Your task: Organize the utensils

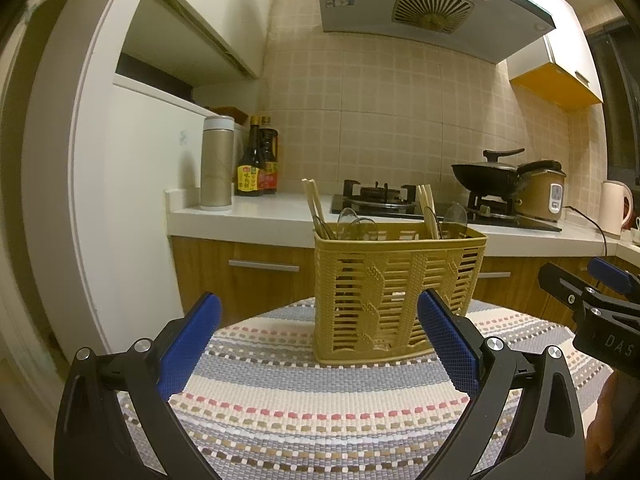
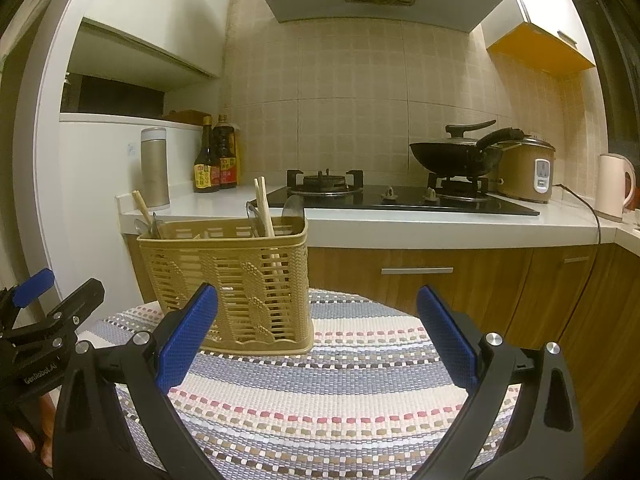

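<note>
Basket: tan plastic utensil basket (image 1: pixel 396 292) stands upright on a striped woven mat (image 1: pixel 320 400), toward the far side of it, with the kitchen counter (image 1: pixel 256 208) behind.

Basket contents: wooden chopsticks (image 1: pixel 311 200) stick up at the left end and another bunch (image 1: pixel 426 200) at the right end, with spoons (image 1: pixel 352 220) between and beside them. From the right wrist view the same chopsticks (image 2: pixel 264 204) lean in the right-hand compartment and a 2nd set sits at the far left corner. Can't make out exactly how many pieces are in each slot.

Left gripper (image 1: pixel 320 340): tongs spread wide, holding nothing. Blue pads (image 1: pixel 192 344) sit low over the mat, just in front of the basket, and the right pad overlaps the basket's right front corner in the picture. Can't tell if it actually touches.

Right gripper (image 2: pixel 318 340): also wide apart and empty, hovering over the mat with the basket off to its left front. Its left pad overlaps the basket's lower left in the view.

Other gripper cameos: each one shows up at the edge of the other's camera, so they're side by side.

Counter stuff: steel thermos (image 1: pixel 217 162), 2 dark sauce bottles (image 1: pixel 258 160), gas stove (image 2: pixel 384 196) with a black wok (image 2: pixel 456 154), a rice cooker (image 2: pixel 524 170), and a pale kettle (image 2: pixel 614 186) at the far right.

Above: range hood (image 1: pixel 432 4) and white cabinets.
</note>
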